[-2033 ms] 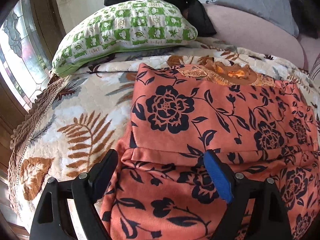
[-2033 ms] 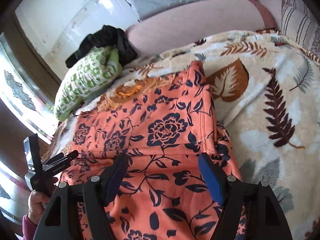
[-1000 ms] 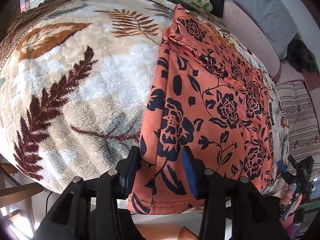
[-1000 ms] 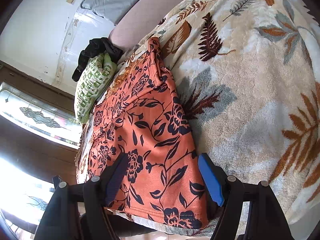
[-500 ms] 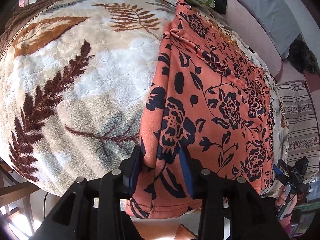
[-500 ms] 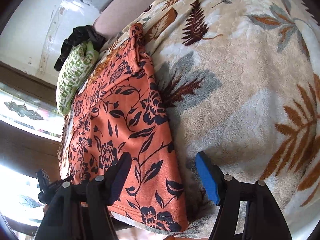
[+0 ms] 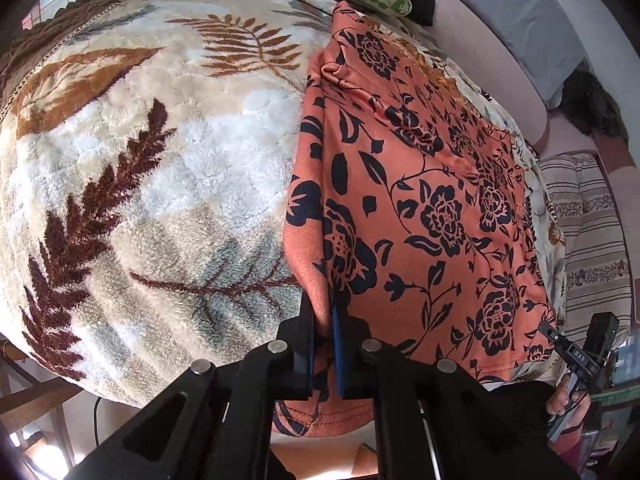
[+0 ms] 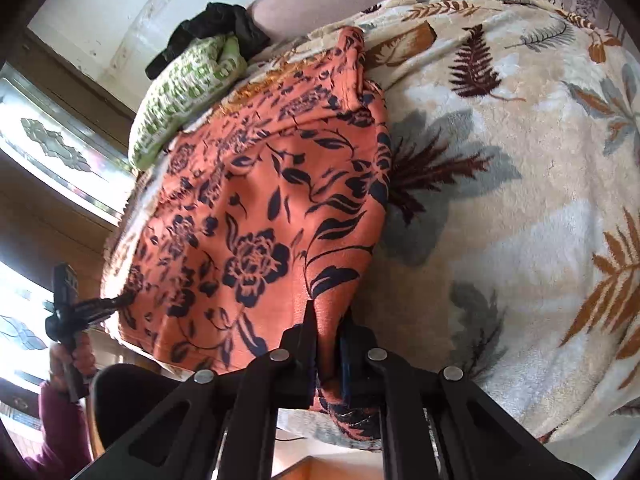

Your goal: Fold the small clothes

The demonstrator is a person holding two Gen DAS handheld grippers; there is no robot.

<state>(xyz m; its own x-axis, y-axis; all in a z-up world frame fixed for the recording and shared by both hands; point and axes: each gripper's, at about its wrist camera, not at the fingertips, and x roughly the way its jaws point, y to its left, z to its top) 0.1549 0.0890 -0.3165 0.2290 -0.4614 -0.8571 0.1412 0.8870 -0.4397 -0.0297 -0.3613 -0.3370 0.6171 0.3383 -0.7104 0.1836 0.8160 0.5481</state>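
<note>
Since both near corners of the orange floral garment (image 7: 420, 208) are now pinched, we'd judge the step in hand is the lift-and-fold, carrying the near hem toward the far end. To do it well we'd raise both corners together, keep the hem taut between them, and lay it down square on the far edge so no crease bunches in the middle.

The left gripper (image 7: 326, 344) is clenched on the garment's near left corner, its jaws having just closed with cloth gathered between them. The right gripper (image 8: 330, 344) has likewise just closed and grasps the near right corner, fabric puckered up between its jaws.

The garment lies flat on the leaf-print blanket (image 7: 140, 184), stretching away from both grippers toward the green pillow (image 8: 184, 92), its near hem hanging slightly over the blanket's edge below the jaws.
</note>
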